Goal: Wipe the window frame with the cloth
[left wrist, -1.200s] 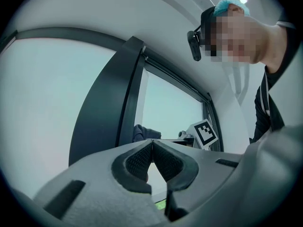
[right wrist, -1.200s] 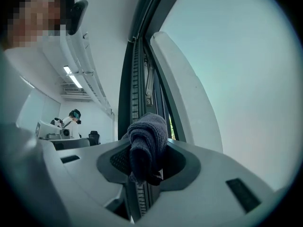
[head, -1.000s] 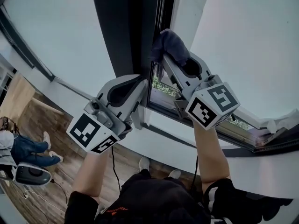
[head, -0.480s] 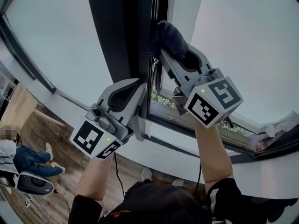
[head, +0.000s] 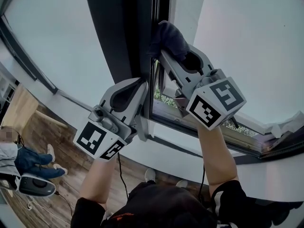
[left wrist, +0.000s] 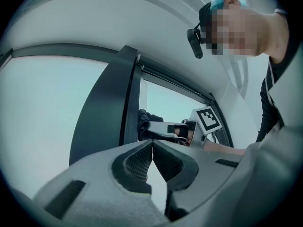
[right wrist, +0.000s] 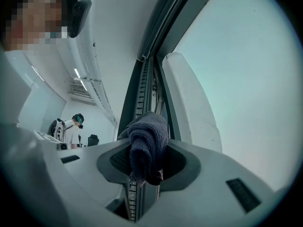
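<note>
Nearest, the left gripper (left wrist: 151, 145) hung idle just beside the frame, its jaws pressed together on nothing, probably held clear so the other hand could work. Higher up, the right gripper (right wrist: 147, 162) was clamped on the bunched dark cloth (right wrist: 147, 138), with a wad standing proud of the tips so that fabric, not plastic, met the surface. That wad seemed to press against the dark upright frame (head: 121, 37) by the open sash, likely mid-wipe.
</note>
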Demonstrator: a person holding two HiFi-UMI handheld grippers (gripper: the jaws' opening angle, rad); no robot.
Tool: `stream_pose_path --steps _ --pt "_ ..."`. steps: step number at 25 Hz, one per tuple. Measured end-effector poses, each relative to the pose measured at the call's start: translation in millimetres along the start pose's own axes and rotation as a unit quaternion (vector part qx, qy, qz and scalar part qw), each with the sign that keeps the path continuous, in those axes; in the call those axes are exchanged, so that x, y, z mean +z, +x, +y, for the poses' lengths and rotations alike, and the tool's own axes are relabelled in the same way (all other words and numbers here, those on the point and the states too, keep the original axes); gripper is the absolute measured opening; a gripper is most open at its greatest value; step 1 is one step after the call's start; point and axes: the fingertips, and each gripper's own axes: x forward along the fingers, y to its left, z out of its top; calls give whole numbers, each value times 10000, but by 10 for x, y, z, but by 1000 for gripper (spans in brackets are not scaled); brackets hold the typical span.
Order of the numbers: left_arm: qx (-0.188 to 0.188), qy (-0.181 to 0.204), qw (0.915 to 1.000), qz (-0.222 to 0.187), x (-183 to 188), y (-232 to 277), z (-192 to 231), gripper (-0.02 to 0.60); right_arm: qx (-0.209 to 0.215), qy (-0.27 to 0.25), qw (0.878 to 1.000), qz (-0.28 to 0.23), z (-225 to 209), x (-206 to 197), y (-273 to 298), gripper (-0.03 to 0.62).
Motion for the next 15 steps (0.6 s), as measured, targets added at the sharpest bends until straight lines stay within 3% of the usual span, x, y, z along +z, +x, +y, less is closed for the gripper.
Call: stream_pose_path --steps 15 --pt "122 -263 9991 306 -385 -131 -62 21 35 357 9991 218 25 -485 -140 120"
